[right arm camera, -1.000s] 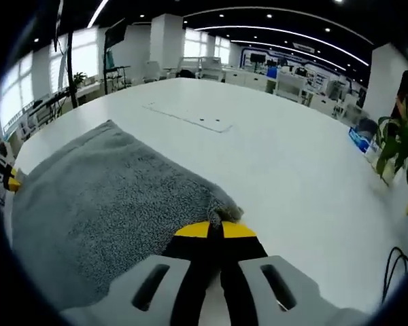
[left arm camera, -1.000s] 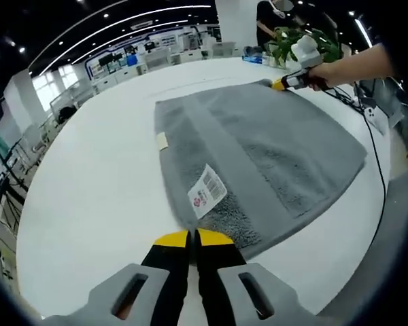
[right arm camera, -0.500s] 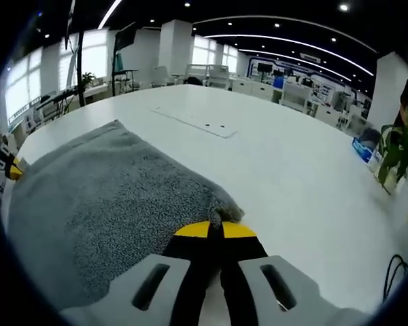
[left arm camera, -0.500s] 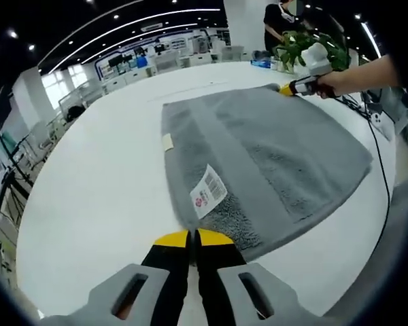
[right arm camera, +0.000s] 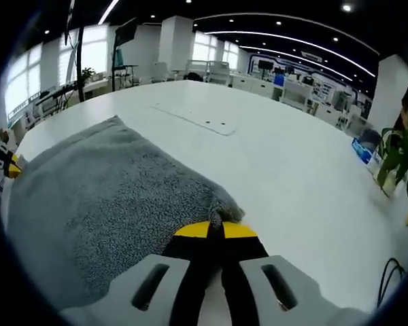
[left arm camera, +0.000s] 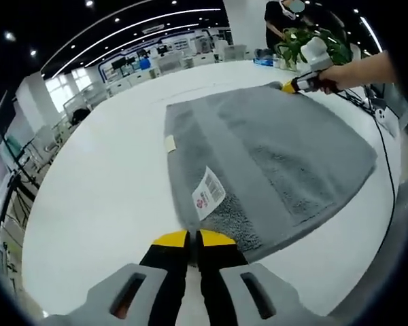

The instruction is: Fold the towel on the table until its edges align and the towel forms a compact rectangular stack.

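Jaws of the left gripper (left arm camera: 188, 238) are closed on one corner of the grey terry towel (left arm camera: 272, 159); those of the right gripper (right arm camera: 215, 229) are pinched on another corner along the same edge. One towel is counted, spread on the white tabletop (left arm camera: 102, 197), with one barcode label (left arm camera: 208, 193) sewn near the left gripper's corner. It is judged soft, light and limp, best gripped at the corners.
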The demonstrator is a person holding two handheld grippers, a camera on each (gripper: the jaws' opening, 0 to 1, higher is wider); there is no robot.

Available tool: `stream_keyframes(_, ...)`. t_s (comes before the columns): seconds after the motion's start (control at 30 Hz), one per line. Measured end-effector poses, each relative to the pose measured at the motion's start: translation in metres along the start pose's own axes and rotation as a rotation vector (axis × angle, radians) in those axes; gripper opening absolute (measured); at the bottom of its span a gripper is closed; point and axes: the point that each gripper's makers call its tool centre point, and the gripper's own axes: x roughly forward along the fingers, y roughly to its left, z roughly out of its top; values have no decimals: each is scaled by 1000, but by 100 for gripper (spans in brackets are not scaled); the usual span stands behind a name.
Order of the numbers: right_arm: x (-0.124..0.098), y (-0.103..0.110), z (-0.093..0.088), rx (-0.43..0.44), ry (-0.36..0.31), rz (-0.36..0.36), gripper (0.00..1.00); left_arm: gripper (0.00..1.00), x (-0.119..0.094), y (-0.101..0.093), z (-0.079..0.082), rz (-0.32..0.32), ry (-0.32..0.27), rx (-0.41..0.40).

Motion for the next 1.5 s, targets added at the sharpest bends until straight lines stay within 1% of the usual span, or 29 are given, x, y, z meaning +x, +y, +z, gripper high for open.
stream_keyframes(0.03, 0, 0, 0, 15, 0, 5, 3, 13, 0, 0, 4, -1, -13, -9)
stream_keyframes(0.07, 0, -1, 0, 12, 2, 9, 3, 17, -2, -1, 11, 5, -30, -23)
stream_keyframes(0.1, -2, 1, 0, 49, 3, 16, 3, 21, -4, -2, 16, 12, -40, -23)
stream_keyframes(0.13, -4, 2, 0, 73, 1, 22, 3, 23, -6, -2, 21, 22, -50, -19)
stream_keyframes(0.17, -6, 3, 1, 123, 1, 29, 4, 25, -10, -5, 30, 39, -68, 1)
stream_keyframes(0.2, -8, 3, 1, 124, 3, 29, 4, 27, -12, -7, 35, 41, -77, 6)
stream_keyframes(0.23, -11, 4, 2, 137, 7, 24, 5, 28, -13, -14, 45, 26, -102, 7)
stream_keyframes(0.3, -13, 5, 2, 152, 11, 19, 6, 28, -12, -26, 58, -13, -135, 10)
stream_keyframes(0.33, -15, 8, 3, 233, 6, 19, 7, 28, -10, -38, 67, -48, -146, 31)
stream_keyframes(0.37, -17, 9, 5, 293, 0, 32, 9, 30, -9, -46, 73, -66, -153, 47)
stream_keyframes(0.4, -19, 10, 5, 315, -1, 35, 10, 30, -8, -49, 76, -77, -158, 56)
stream_keyframes(0.47, -23, 8, 9, 296, -2, 32, 15, 32, -4, -70, 89, -139, -189, 75)
stream_keyframes(0.5, -24, 9, 11, 288, -6, 35, 17, 32, -2, -84, 97, -179, -205, 106)
stream_keyframes(0.57, -29, 8, 15, 268, -12, 28, 21, 33, -1, -103, 105, -219, -211, 160)
stream_keyframes(0.63, -32, 6, 18, 264, -25, 23, 23, 34, 0, -120, 112, -258, -227, 194)
stream_keyframes(0.67, -34, 4, 18, 268, -28, 22, 23, 34, -1, -133, 116, -290, -238, 200)
stream_keyframes(0.7, -35, 3, 18, 285, -29, 23, 23, 34, -1, -141, 119, -310, -246, 208)
stream_keyframes(0.73, -35, 4, 16, 317, -25, 35, 22, 34, -2, -154, 122, -343, -255, 219)
stream_keyframes(0.83, -36, 0, 12, 308, -18, 23, 22, 34, -4, -182, 123, -413, -260, 258)
stream_keyframes(0.9, -36, -4, 11, 305, -17, 19, 22, 34, -7, -202, 122, -466, -267, 298)
stream_keyframes(1.0, -37, -6, 10, 306, -24, 23, 22, 34, -8, -233, 115, -541, -270, 359)
stream_keyframes(1.03, -36, -6, 11, 304, -26, 25, 22, 33, -8, -235, 115, -546, -272, 363)
stream_keyframes(1.1, -35, -7, 10, 290, -21, 25, 22, 33, -9, -254, 109, -602, -261, 369)
stream_keyframes(1.13, -35, -7, 10, 286, -21, 26, 22, 33, -9, -260, 108, -616, -258, 371)
stream_keyframes(1.23, -32, -9, 9, 284, -24, 26, 22, 32, -13, -279, 106, -659, -265, 408)
stream_keyframes(1.3, -29, -10, 7, 283, -23, 24, 22, 29, -15, -291, 103, -692, -255, 413)
stream_keyframes(1.33, -29, -10, 7, 282, -23, 24, 22, 26, -16, -292, 102, -698, -253, 414)
stream_keyframes(1.37, -26, -10, 6, 277, -23, 23, 22, 25, -19, -301, 100, -724, -253, 424)
stream_keyframes(1.5, -22, -13, 6, 282, -29, 17, 22, 23, -22, -313, 95, -750, -243, 437)
